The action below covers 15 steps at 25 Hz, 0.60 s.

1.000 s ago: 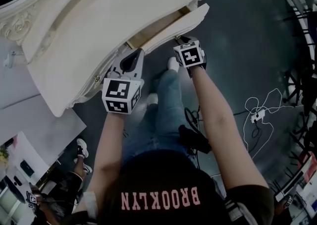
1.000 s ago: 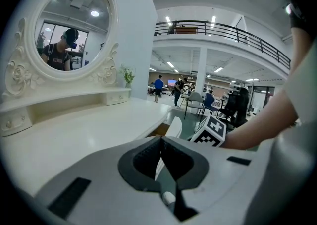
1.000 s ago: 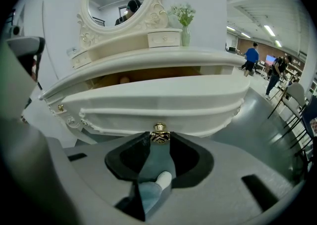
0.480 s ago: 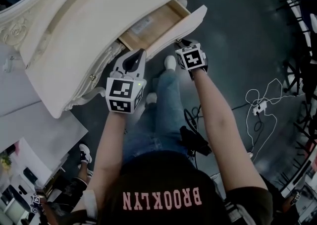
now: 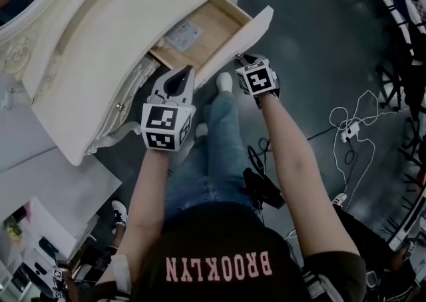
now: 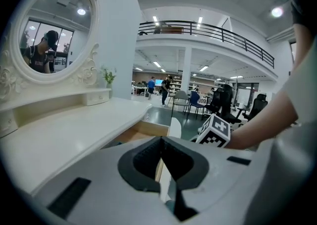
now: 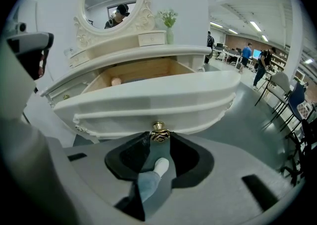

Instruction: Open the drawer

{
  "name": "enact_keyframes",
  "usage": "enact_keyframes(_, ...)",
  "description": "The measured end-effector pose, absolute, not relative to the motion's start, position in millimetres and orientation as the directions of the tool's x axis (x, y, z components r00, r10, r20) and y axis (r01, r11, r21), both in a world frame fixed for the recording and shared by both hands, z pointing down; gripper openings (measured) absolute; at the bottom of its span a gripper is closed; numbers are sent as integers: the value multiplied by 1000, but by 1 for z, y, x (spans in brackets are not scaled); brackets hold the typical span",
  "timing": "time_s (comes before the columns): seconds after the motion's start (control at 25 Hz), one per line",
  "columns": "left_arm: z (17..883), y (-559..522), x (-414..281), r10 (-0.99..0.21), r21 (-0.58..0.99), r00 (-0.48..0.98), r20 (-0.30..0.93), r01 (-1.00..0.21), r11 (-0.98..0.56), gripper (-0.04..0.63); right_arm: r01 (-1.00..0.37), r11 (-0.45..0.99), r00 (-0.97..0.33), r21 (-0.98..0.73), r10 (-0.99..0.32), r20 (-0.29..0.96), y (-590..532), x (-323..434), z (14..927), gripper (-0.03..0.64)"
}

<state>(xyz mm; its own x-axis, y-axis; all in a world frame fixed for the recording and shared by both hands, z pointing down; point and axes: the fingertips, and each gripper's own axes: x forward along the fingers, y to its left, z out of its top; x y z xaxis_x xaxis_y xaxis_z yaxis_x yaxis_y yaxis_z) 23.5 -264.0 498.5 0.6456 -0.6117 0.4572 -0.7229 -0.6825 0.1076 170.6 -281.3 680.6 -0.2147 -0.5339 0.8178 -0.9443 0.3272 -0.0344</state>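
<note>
The cream dressing table (image 5: 100,61) carries the drawer (image 5: 243,34) under its top, standing partly out with its wooden floor showing and its curved front lying crosswise to the person. The right gripper (image 5: 247,61) meets that front at mid-width, jaws pinching the small brass knob (image 7: 159,133) dead ahead of them, so I judge the pull should run straight back toward the body. The left gripper (image 5: 188,69), tips pressed together on nothing, hangs just beside the front's left end

drawer (image 5: 225,26) | cream front, wood inside | part open | brass knob (image 7: 159,134) front ctr
</note>
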Motion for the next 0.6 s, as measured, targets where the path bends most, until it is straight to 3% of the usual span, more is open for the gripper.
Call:
enact_keyframes(0.24, 499, -257, 22, -596, 116, 662, 454, -707, -697, 5, -952, 305, -189, -19, -537, 822, -270, 175, 678, 114)
enact_keyframes(0.36, 498, -255, 16, -601, 120, 661, 450, -711, -693, 5, -964, 267, -139, 13, -541, 829, -264, 179, 679, 86)
enact_keyframes(0.4, 498, -254, 14, -603, 122, 661, 447, -713, -691, 5, -969, 245, -106, 37, -544, 832, -261, 183, 678, 22)
enact_keyframes(0.44, 497, -253, 12, -604, 124, 662, 444, -713, -690, 5, -973, 226, -78, 57, -548, 833, -257, 187, 675, 2)
enact_keyframes(0.6, 494, -246, 4, -606, 131, 669, 431, -711, -691, 5, -984, 167, -49, 60, -578, 815, -241, 200, 660, -2)
